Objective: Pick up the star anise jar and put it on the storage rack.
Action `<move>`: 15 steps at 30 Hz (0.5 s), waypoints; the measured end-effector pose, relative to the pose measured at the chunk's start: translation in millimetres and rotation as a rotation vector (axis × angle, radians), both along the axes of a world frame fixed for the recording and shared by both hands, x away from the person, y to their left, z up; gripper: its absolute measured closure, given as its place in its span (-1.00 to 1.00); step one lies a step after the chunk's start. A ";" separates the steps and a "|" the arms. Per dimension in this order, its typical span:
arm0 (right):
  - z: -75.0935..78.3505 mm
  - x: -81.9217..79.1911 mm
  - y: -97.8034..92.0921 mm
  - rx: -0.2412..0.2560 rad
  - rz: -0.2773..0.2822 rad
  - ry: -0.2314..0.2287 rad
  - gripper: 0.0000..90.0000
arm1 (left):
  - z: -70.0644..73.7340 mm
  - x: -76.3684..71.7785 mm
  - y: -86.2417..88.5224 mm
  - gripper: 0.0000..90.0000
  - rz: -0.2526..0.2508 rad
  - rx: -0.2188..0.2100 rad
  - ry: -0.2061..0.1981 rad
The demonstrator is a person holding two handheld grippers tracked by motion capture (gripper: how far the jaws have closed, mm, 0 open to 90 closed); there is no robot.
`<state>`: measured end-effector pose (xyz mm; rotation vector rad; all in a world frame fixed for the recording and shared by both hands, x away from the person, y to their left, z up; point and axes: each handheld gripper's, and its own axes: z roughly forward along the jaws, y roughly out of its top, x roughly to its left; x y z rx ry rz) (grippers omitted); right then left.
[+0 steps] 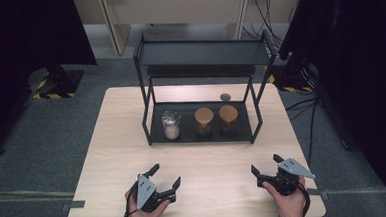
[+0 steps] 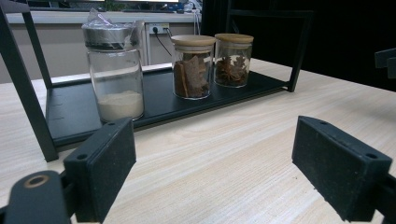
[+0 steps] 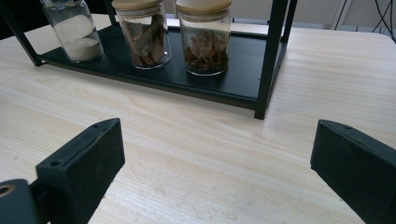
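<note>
In the lower part of the high view the left gripper [image 1: 167, 177] sits at bottom left of centre and the right gripper [image 1: 265, 166] at bottom right, each held in a hand over the wooden table [image 1: 117, 142]; both have their jaws spread wide with nothing between them; above them, in the middle of the frame, a black rack [image 1: 202, 133] stands on the table, well apart from both grippers; on its bottom shelf stand three jars in a row: a metal-lidded jar of white powder [image 1: 171, 124] at left, a jar with brown bark [image 1: 203, 121] in the middle, and a jar with star-shaped spice [image 1: 228, 118] at right; a small dark round thing [image 1: 225, 96] lies on the table behind the rack.
</note>
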<state>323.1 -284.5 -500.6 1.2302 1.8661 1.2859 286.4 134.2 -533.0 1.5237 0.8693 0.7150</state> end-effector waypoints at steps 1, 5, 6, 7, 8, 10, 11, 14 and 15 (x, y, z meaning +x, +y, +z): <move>-0.7 -0.2 -0.9 0.001 -0.002 -0.001 -0.93 | 0.0 -0.1 0.0 -0.71 0.000 0.000 0.000; -3.0 -0.9 -2.8 0.001 -0.006 0.001 -0.93 | 0.0 0.1 0.2 -0.71 0.001 -0.003 0.001; -3.5 -1.1 -3.3 0.003 -0.007 0.002 -0.93 | 0.0 0.1 0.2 -0.71 0.001 -0.003 0.001; -4.0 -1.2 -3.7 0.003 -0.009 0.002 -0.93 | 0.0 0.1 0.3 -0.71 0.001 -0.004 0.001; -4.5 -1.3 -4.3 0.004 -0.010 0.002 -0.93 | 0.0 0.1 0.3 -0.71 0.001 -0.004 0.001; -5.0 -1.4 -5.1 0.004 -0.013 0.004 -0.93 | 0.0 0.0 0.2 -0.71 0.001 -0.003 0.000; -5.1 -1.4 -5.4 0.004 -0.014 0.003 -0.93 | 0.0 0.0 0.2 -0.71 0.001 -0.002 0.000; -5.6 -1.5 -6.4 0.006 -0.017 0.003 -0.93 | 0.0 0.1 0.2 -0.71 0.001 -0.003 0.001; -5.9 -1.5 -6.8 0.004 -0.017 0.003 -0.93 | 0.0 0.1 0.2 -0.71 0.001 -0.003 0.001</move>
